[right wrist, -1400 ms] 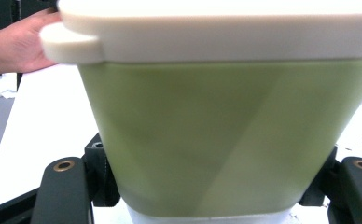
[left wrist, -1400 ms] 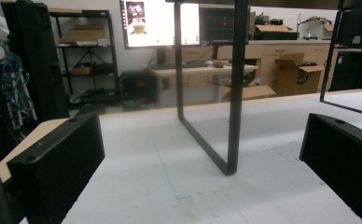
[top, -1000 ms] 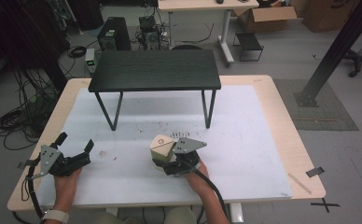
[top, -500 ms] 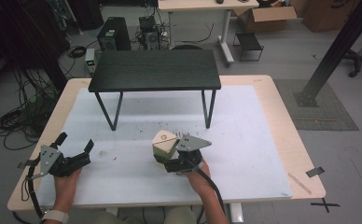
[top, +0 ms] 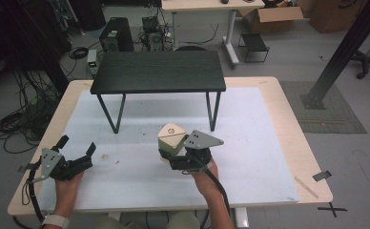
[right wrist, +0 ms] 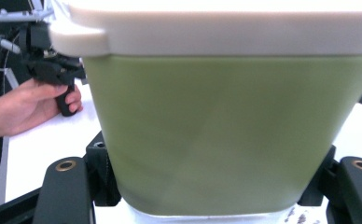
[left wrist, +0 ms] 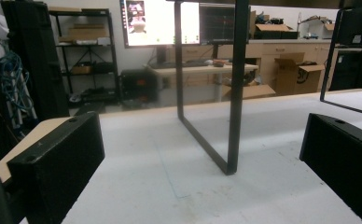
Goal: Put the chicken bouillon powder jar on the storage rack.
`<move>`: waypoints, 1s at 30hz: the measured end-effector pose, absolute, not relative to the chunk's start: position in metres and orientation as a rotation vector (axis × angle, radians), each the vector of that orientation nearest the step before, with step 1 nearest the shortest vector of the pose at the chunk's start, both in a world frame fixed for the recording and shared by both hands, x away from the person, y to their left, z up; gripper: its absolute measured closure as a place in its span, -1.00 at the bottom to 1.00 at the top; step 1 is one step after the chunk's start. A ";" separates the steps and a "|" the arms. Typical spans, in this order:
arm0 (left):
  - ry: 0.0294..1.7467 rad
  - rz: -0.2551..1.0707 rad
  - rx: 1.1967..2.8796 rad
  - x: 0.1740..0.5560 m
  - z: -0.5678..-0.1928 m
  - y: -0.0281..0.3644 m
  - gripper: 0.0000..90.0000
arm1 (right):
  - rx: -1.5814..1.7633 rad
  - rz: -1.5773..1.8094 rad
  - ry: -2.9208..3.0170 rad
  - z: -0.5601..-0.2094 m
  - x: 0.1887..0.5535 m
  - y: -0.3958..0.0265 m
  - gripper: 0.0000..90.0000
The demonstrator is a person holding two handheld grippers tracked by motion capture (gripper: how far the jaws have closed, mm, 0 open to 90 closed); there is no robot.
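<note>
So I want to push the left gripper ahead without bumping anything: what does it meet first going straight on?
Probably the near leg of the black stand. The left gripper is open and empty, with bare table up to that leg, though depth is hard to judge.

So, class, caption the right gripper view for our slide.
Right tongs clamp a green tub with a white lid.

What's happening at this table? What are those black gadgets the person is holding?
A person sits at a white-topped table holding a hand-operated gripper in each hand. The right gripper has its jaws closed on a green container with a cream lid, in front of a small black table. The left gripper holds nothing; its jaws are spread open near the table's left edge, pointing toward that black table's leg.
</note>
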State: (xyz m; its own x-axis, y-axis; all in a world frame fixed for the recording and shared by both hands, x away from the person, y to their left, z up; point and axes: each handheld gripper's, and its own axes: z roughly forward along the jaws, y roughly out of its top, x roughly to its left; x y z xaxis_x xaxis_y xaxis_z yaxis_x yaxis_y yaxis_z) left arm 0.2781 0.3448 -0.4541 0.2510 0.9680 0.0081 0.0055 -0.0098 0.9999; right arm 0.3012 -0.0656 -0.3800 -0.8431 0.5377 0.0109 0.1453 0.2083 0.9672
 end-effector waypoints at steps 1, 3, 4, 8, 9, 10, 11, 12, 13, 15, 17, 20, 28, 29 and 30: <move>1.020 1.024 1.329 0.278 -0.454 0.345 -0.99 | 0.642 1.669 2.154 -0.377 0.300 -0.066 -0.35; 1.020 1.024 1.329 0.278 -0.454 0.345 -0.99 | 0.650 1.654 2.139 -0.367 0.298 -0.067 -0.35; 1.020 1.024 1.329 0.278 -0.454 0.345 -0.99 | 0.650 1.654 2.139 -0.367 0.298 -0.067 -0.35; 1.019 1.025 1.329 0.278 -0.454 0.345 -1.00 | 0.654 1.638 2.131 -0.355 0.296 -0.068 -0.35; 1.019 1.024 1.329 0.278 -0.454 0.345 -0.99 | 0.654 1.632 2.128 -0.352 0.296 -0.068 -0.35; 1.020 1.024 1.329 0.278 -0.454 0.345 -0.99 | 0.655 1.627 2.124 -0.348 0.295 -0.068 -0.35; 1.020 1.024 1.331 0.278 -0.454 0.345 -1.00 | 0.650 1.623 2.116 -0.341 0.294 -0.069 -0.35; 1.020 1.024 1.331 0.278 -0.454 0.345 -0.99 | 0.650 1.623 2.116 -0.341 0.294 -0.069 -0.35; 1.020 1.024 1.330 0.278 -0.454 0.345 -0.99 | 0.647 1.620 2.111 -0.338 0.294 -0.069 -0.35; 1.021 1.024 1.330 0.278 -0.454 0.345 -1.00 | 0.643 1.620 2.095 -0.328 0.293 -0.069 -0.35; 1.020 1.024 1.330 0.278 -0.454 0.345 -0.99 | 0.643 1.622 2.091 -0.325 0.293 -0.070 -0.35; 1.020 1.025 1.330 0.278 -0.454 0.345 -0.99 | 0.648 1.633 2.077 -0.315 0.294 -0.071 -0.35; 1.020 1.024 1.330 0.278 -0.454 0.345 -0.99 | 0.664 1.651 2.047 -0.298 0.297 -0.071 -0.35; 1.020 1.024 1.328 0.278 -0.454 0.345 -1.00 | 0.666 1.669 2.034 -0.294 0.298 -0.072 -0.35; 1.020 1.024 1.328 0.278 -0.454 0.345 -0.99 | 0.666 1.669 2.034 -0.294 0.298 -0.072 -0.35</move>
State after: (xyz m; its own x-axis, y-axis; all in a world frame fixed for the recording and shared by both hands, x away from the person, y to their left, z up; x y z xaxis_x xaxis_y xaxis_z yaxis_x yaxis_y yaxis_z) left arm 0.2778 0.3450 -0.4542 0.2505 0.9681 0.0076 0.0040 -0.0089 1.0000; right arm 0.2983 -0.0718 -0.2937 -0.7947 0.6065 -0.0226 0.0964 0.1629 0.9819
